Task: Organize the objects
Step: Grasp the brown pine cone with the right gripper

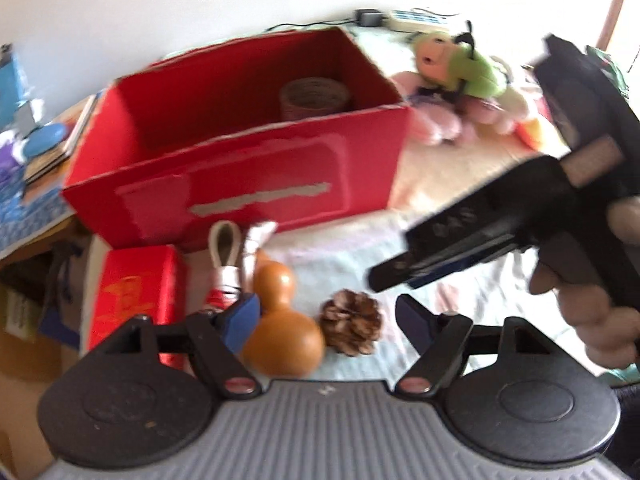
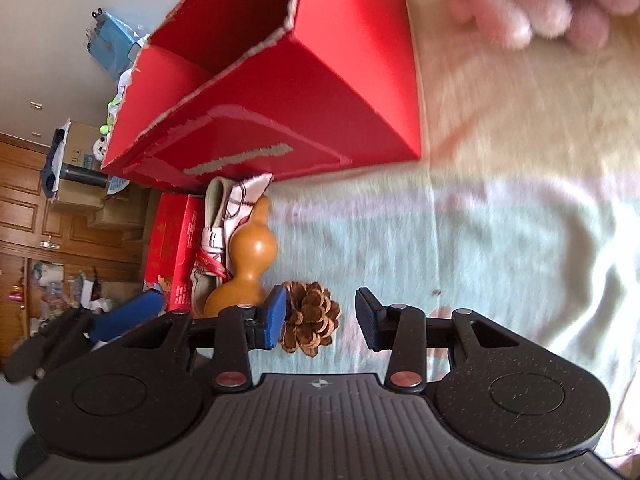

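Two spread grippers, yours: the left gripper (image 1: pixel 326 316) frames a glossy orange gourd (image 1: pixel 280 320) and brown pinecone (image 1: pixel 352 328); the right gripper (image 2: pixel 320 320) flanks that pinecone.

The open box (image 1: pixel 248 168) is taken as the landmark, as seen from the left wrist view. A woven basket (image 1: pixel 314 100) is set inside it, toward its far right corner. In front of the box, a small shoe (image 1: pixel 232 268), a gourd (image 1: pixel 280 320) and a pine cone (image 1: pixel 351 328) are laid, the cone rightmost. A smaller carton (image 1: pixel 138 300) is placed before its left corner. Plush toys (image 1: pixel 460 88) are piled to the right of the box, and books (image 1: pixel 60 148) are stacked to its left.
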A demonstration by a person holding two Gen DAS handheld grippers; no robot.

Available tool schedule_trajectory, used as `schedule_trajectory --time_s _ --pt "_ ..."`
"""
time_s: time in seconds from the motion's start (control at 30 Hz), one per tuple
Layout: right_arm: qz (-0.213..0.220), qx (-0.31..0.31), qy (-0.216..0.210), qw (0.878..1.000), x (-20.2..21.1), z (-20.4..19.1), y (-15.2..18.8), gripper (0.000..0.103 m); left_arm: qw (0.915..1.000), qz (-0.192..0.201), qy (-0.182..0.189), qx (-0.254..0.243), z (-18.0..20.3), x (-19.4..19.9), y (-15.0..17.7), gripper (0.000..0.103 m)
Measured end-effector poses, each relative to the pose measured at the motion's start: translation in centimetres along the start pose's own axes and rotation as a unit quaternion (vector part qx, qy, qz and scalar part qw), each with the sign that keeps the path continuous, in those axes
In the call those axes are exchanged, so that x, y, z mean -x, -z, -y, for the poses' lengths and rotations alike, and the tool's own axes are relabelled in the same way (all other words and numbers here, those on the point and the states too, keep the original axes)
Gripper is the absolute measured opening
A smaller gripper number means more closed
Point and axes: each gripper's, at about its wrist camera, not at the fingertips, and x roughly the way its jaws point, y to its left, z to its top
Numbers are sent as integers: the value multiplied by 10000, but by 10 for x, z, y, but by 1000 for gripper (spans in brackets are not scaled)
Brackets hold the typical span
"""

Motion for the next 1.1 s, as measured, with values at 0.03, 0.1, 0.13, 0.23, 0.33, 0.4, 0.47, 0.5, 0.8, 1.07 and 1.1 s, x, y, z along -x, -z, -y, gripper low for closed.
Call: schedule_trajectory --time_s 0.03,0.1,0.13,0.23,0.33,0.4,0.47,0.5,0.8,1.07,1.1 --pt "-58 -41 -47 10000 -3 1 0 42 10000 -17 36 -16 1 -4 1 78" --pt "-148 -149 -181 9996 -5 4 0 42 9998 -71 181 -37 3 -11 2 77" --pt "-184 -201 -251 9993 -6 5 -1 42 9997 -74 241 -74 5 -13 3 77" --pt "-271 -267 -346 9987 -10 5 -2 43 9991 24 343 -251 10 -15 6 81" --pt "-363 -335 -377 9981 -12 8 -2 43 9986 -5 407 -324 11 -22 6 81" --pt "-419 -358 -399 9977 -14 10 -2 43 9985 -43 441 -318 11 -27 4 78" --pt "-445 -369 -394 9975 -18 10 -3 43 9981 -114 547 -260 6 -33 3 75" --pt "-455 -366 -396 9975 -18 10 -3 44 9978 -153 597 -230 5 -35 2 73" --pt "-416 -490 -414 9971 -16 16 -4 44 9957 -331 840 -181 2 -50 8 61" --pt "-270 -442 -372 9980 -9 18 -2 36 9942 -309 1018 -142 -2 -53 6 48" --pt "-256 -509 -377 9977 -9 19 -1 36 9941 -299 1025 -182 -1 -53 5 44"
